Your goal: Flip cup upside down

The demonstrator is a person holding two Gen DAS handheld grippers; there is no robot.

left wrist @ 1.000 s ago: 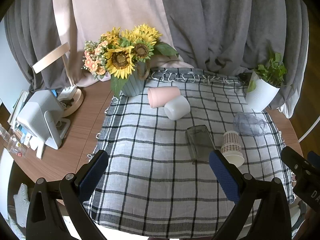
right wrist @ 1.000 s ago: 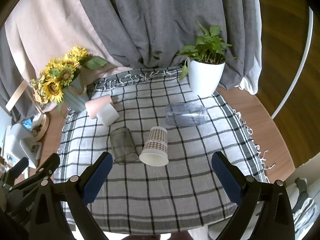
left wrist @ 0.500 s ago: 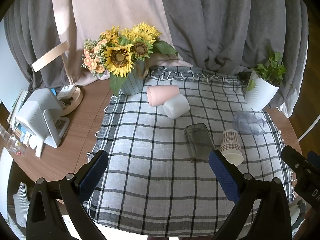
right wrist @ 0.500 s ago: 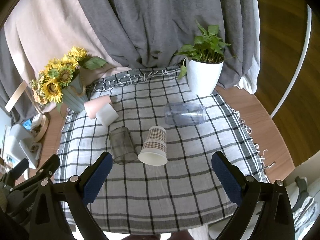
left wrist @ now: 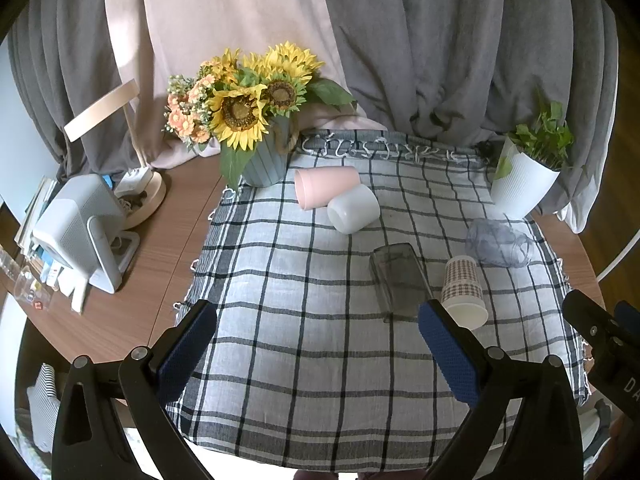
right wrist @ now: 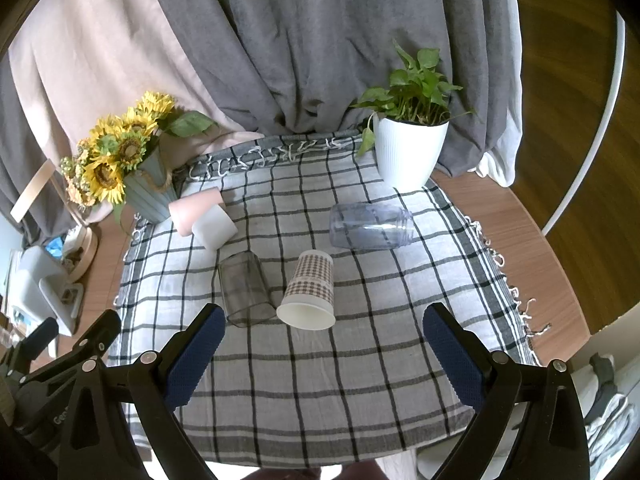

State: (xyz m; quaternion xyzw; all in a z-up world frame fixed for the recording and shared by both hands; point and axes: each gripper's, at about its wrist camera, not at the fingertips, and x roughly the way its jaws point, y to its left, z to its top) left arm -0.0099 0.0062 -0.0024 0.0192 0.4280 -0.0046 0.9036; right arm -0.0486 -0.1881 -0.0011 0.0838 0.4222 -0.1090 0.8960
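Observation:
Several cups lie on their sides on a checked cloth (right wrist: pixel 320 380). A patterned paper cup (right wrist: pixel 309 289) (left wrist: pixel 462 292) lies mid-cloth with its mouth toward me. A dark clear glass (right wrist: pixel 244 288) (left wrist: pixel 400 282) lies to its left. A clear plastic cup (right wrist: pixel 370 226) (left wrist: pixel 500 243) lies behind. A pink cup (right wrist: pixel 192 208) (left wrist: pixel 325 193) and a white cup (right wrist: pixel 214 227) (left wrist: pixel 353 214) touch at the back left. My left gripper (left wrist: pixel 316 350) is open and empty above the cloth's front. My right gripper (right wrist: pixel 324 354) is open and empty, in front of the paper cup.
A vase of sunflowers (left wrist: pixel 256 136) stands at the cloth's back left. A white potted plant (right wrist: pixel 412 148) stands at the back right. A lamp base (left wrist: pixel 144 196) and a white device (left wrist: pixel 84 228) sit on the wooden table (left wrist: pixel 152 272) to the left. Curtains hang behind.
Both grippers have moved slightly; the cups sit a touch higher in both views. Nothing has been taken hold of and the jaws stay open.

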